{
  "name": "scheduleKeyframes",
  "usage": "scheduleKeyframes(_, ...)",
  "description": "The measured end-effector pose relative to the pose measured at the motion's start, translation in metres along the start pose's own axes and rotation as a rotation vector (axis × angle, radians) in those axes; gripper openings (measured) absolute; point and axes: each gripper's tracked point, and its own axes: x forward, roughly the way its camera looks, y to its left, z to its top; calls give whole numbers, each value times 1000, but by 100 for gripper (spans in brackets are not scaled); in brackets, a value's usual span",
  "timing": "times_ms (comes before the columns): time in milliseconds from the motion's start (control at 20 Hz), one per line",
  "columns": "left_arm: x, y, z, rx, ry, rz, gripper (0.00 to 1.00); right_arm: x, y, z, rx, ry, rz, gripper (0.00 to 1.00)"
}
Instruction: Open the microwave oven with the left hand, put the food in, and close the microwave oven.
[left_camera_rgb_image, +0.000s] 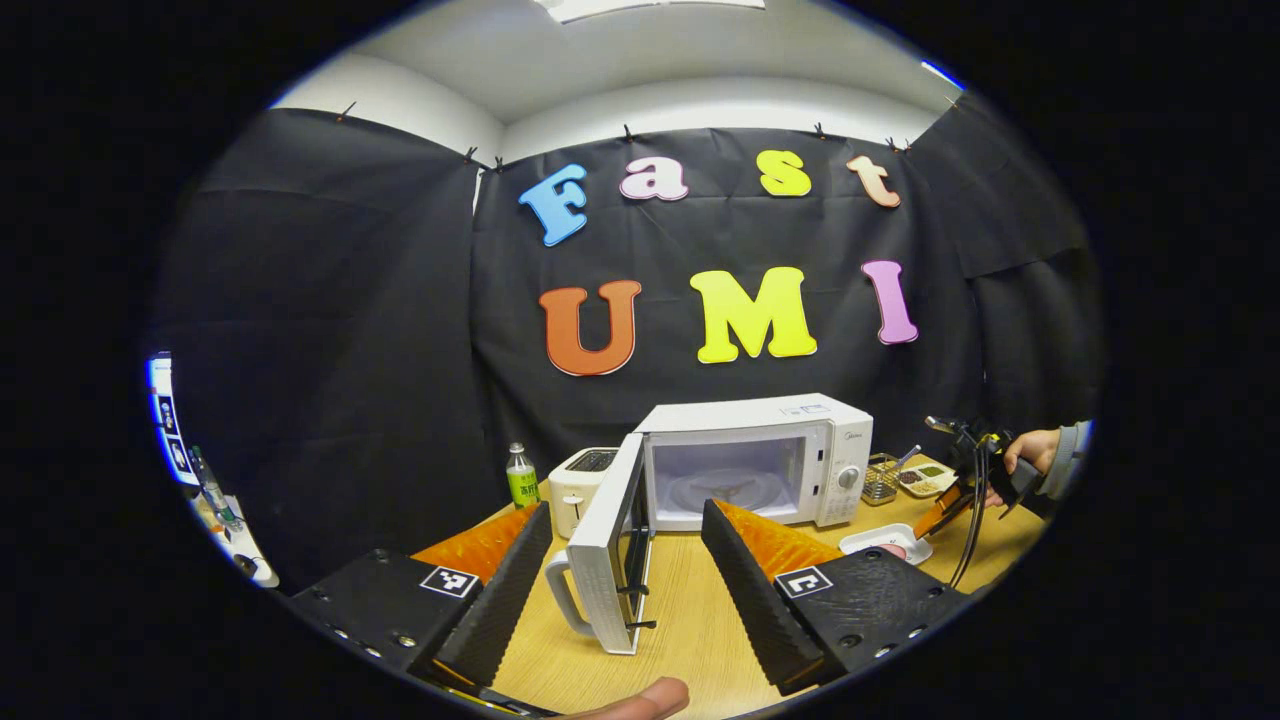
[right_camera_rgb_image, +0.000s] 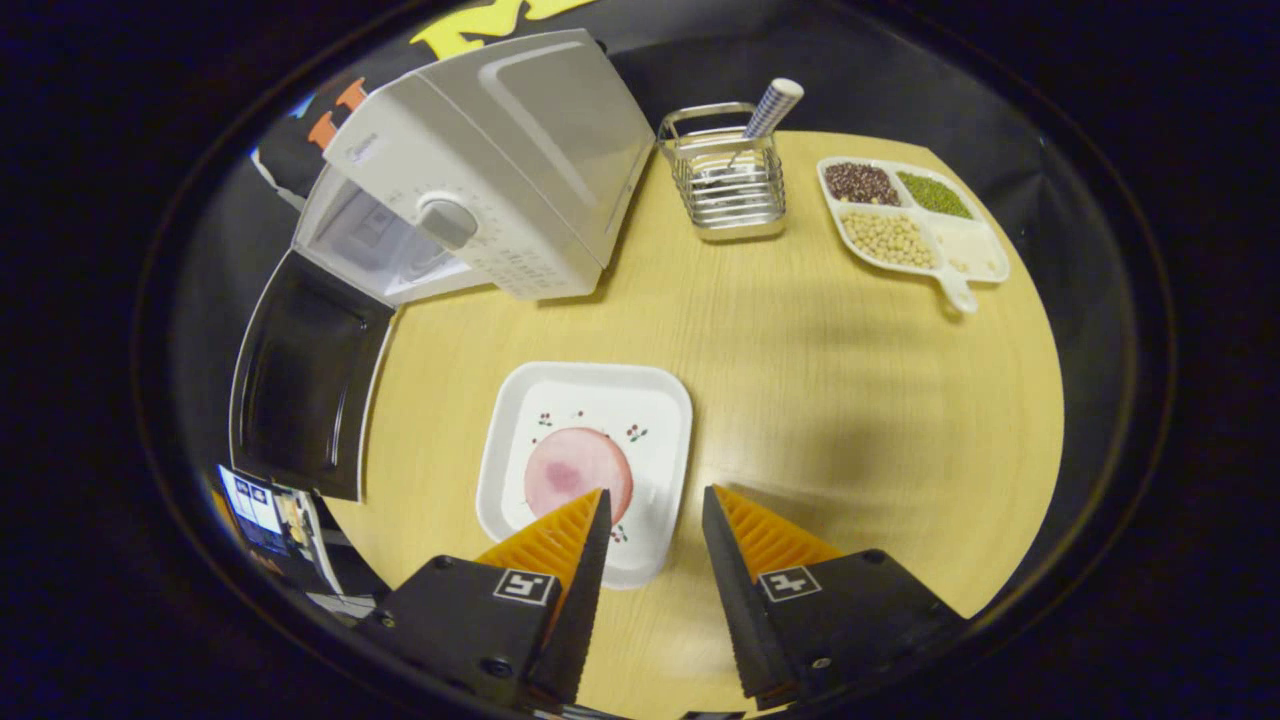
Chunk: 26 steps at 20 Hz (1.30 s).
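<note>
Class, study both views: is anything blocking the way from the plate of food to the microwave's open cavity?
Nothing visible does. The microwave door is swung open, the cavity holds just its turntable, and bare table lies between the plate of food and the microwave. The wire basket and bean tray sit off to the side.

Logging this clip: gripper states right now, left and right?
Left gripper: open, holding nothing, facing the open microwave.
Right gripper: open, empty, above the plate edge.
</note>
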Motion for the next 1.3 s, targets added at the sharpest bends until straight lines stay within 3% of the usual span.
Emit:
scheduleKeyframes(200,5,-19,-1,-13,7,-63,93,15,-4,2,27,63,26,41)
scheduleKeyframes(250,6,-21,-2,-13,7,-68,95,14,-4,1,30,91,31,24)
scheduleKeyframes(300,5,-22,-1,-14,4,-71,95,17,-4,-1,39,108,39,29)
scheduleKeyframes(350,6,-24,-2,-15,5,-77,95,25,-3,3,45,106,34,0)
scheduleKeyframes(400,8,-24,-4,-17,9,-77,95,22,-5,3,42,112,29,8)
scheduleKeyframes(450,9,-24,-5,-19,13,-74,95,25,-5,4,10,126,24,4)
scheduleKeyframes(650,4,-22,-2,-28,5,-72,95,27,-9,6,25,123,8,4)
scheduleKeyframes(1050,-13,-11,5,-61,-36,-111,95,29,13,-10,289,-1,179,4)
scheduleKeyframes(1300,-10,-1,-2,-84,-33,-145,95,40,36,-15,377,-73,260,4)
